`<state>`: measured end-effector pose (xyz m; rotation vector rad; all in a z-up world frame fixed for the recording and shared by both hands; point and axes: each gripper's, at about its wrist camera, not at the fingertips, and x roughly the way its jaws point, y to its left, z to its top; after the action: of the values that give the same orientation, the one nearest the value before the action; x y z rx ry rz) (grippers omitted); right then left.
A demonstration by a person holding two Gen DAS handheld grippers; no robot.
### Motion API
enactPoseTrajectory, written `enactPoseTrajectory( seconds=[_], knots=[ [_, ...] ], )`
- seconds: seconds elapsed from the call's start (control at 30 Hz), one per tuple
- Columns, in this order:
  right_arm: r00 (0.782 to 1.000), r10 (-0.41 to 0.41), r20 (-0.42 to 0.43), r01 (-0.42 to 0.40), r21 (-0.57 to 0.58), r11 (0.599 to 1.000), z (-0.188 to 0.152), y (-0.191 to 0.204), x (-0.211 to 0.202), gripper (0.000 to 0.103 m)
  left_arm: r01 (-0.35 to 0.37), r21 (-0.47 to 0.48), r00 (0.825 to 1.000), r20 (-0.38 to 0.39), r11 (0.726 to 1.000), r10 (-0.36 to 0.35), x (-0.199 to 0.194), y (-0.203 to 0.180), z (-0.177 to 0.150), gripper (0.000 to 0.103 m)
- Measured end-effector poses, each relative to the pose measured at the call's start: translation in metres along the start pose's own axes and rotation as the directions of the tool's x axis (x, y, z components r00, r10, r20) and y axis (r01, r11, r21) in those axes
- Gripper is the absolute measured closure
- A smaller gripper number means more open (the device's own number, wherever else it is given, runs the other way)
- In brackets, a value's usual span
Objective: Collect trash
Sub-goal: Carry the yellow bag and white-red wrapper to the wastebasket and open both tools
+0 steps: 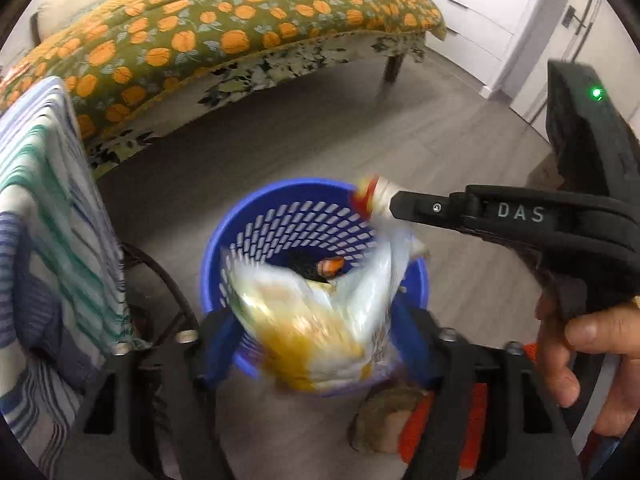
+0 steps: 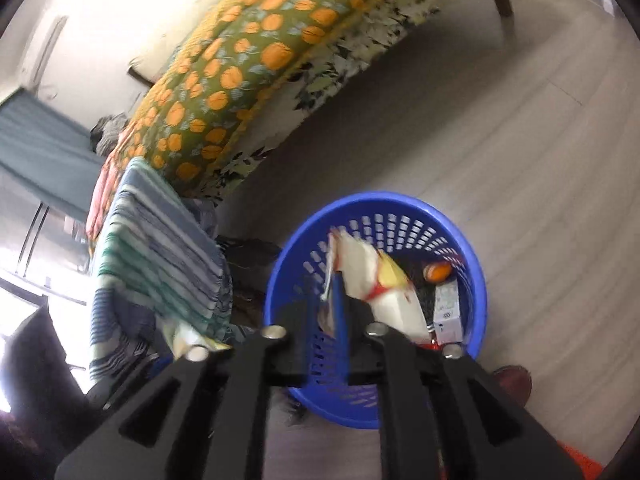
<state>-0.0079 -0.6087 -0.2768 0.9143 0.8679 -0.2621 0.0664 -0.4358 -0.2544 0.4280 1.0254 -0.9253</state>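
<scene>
A blue perforated plastic basket (image 1: 224, 264) stands on the floor; it also shows in the right wrist view (image 2: 476, 280). My left gripper (image 1: 316, 336) is open, and a blurred white and yellow plastic wrapper (image 1: 316, 320) hangs between its fingers over the basket. My right gripper (image 2: 340, 300) is shut on a white, yellow and red wrapper (image 2: 384, 288) above the basket's mouth; in the left wrist view its tip (image 1: 400, 202) pinches that wrapper (image 1: 372, 196). Inside the basket lie an orange object (image 2: 438, 271) and a small white box (image 2: 447, 310).
A bed with an orange-and-green patterned cover (image 1: 200, 32) runs along the back, with a dark gap beneath it. A striped blue-green cloth (image 1: 60, 200) hangs at the left, close to the basket. Wooden floor (image 1: 460, 140) lies to the right. White cabinets (image 1: 500, 8) stand far right.
</scene>
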Motion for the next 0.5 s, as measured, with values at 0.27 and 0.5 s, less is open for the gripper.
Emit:
enactPoseTrajectory(
  seconds=[0.27, 0.5],
  knots=[
    [0.986, -0.053, 0.157, 0.052, 0.011, 0.999, -0.007, 0.017, -0.068, 0.014, -0.088, -0.025, 0.973, 0.21, 0.996, 0.092, -0.087, 0.005, -0.013, 0.011],
    [0.888, -0.123, 0.442, 0.238, -0.214, 0.947, -0.073, 0.087, -0.18, 0.004, -0.177, -0.038, 0.892, 0.417, 0.984, 0.176, -0.19, -0.004, -0.038, 0.005]
  ],
)
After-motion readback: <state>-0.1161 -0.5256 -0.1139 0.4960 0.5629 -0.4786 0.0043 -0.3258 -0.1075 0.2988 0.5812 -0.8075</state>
